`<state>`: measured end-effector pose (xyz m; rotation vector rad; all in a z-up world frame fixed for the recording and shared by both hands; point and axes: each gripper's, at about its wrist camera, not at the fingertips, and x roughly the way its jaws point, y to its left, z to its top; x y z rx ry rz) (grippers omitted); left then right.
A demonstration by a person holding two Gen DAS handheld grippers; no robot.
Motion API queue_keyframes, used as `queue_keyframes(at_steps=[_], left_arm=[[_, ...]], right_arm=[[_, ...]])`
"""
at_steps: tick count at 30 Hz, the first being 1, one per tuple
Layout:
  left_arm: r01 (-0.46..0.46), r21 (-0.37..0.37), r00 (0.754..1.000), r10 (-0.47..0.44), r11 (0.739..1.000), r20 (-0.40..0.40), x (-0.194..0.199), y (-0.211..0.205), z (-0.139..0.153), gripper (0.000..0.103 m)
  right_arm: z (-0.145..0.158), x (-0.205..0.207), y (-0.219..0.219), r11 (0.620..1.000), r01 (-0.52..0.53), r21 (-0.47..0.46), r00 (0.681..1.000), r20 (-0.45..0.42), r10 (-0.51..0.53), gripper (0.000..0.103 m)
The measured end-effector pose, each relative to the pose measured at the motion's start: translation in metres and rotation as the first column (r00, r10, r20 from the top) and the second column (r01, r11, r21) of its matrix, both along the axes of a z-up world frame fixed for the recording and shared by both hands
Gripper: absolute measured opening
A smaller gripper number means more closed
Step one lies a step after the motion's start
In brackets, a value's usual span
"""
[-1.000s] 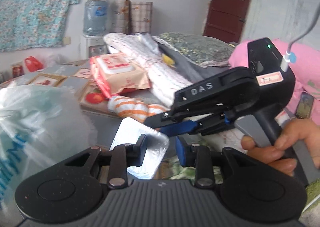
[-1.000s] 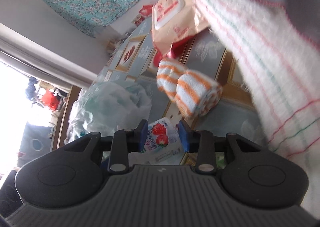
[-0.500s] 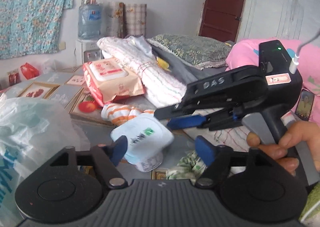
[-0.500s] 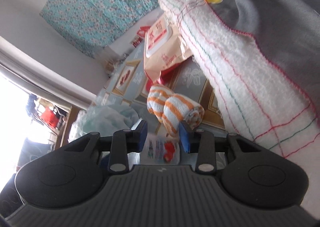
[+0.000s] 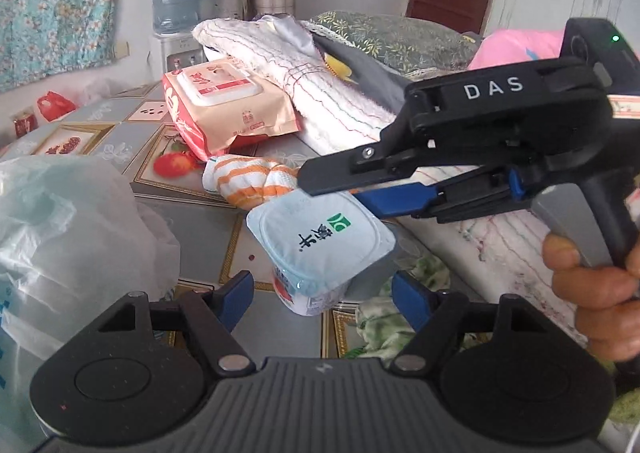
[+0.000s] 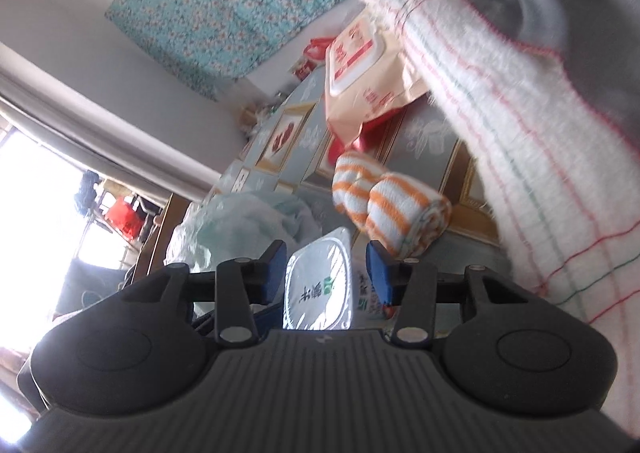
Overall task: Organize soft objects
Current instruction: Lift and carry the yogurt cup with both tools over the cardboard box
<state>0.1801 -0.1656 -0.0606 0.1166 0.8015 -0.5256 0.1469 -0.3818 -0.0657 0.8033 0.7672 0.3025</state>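
Worktop [image 5: 208, 229]: tiled surface with fruit pictures, filling the middle and left of the left wrist view.
Folded blanket [image 5: 320, 93]: white with thin coloured lines, running from upper centre toward the right; a grey cloth [image 5: 360, 69] lies on it.
Plastic bag [image 5: 60, 237]: pale and crumpled, at the left edge.
Wipes pack [image 5: 224, 101]: pink and white, upper centre-left, leaning against the blanket.
Striped towel [image 5: 248, 181]: orange and white, rolled, lying on the worktop at centre, just below the wipes pack; in the right wrist view [image 6: 392, 205] it sits centre-right, just above the claw.
Yogurt cup [image 5: 320, 241]: tilted, foil lid up, lower centre, just in front of the towel.
Left claw [image 5: 322, 293]: released, fingers spread wide on either side of the cup, not touching it.
Right claw [image 6: 326, 273]: released, blue pads either side of the cup's lid with gaps showing; in the left wrist view it reaches in from the right, held by a hand [image 5: 592, 285].
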Motion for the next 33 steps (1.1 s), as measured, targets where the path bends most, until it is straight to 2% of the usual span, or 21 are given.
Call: queue_keyframes(at_steps=[8, 15, 19, 27, 33], left_arm=[[-0.036, 0.002, 0.999, 0.036, 0.999, 0.016, 0.009, -0.006, 0.001, 0.061], [-0.071, -0.002, 0.997, 0.071, 0.997, 0.036, 0.007, -0.006, 0.004, 0.053], [-0.084, -0.024, 0.995, 0.085, 0.996, 0.047, 0.002, 0.0, 0.012, 0.053], [-0.131, -0.055, 0.984, 0.137, 0.99, 0.116, -0.031, 0.015, 0.049, 0.053], [-0.213, -0.07, 0.955, 0.223, 0.975, 0.197, -0.072, 0.041, 0.089, 0.053]], right_arm=[[-0.002, 0.0, 0.006, 1.0, -0.018, -0.025, 1.0, 0.014, 0.018, 0.031], [0.006, -0.006, 0.009, 0.998, -0.025, -0.058, 0.999, 0.038, 0.028, 0.03], [0.014, -0.009, 0.013, 0.998, -0.029, -0.055, 0.998, 0.055, 0.032, 0.03], [0.051, -0.032, 0.03, 0.996, -0.063, -0.069, 0.987, 0.145, 0.072, 0.03], [0.094, -0.049, 0.066, 0.985, -0.14, -0.1, 0.963, 0.217, 0.159, 0.03]])
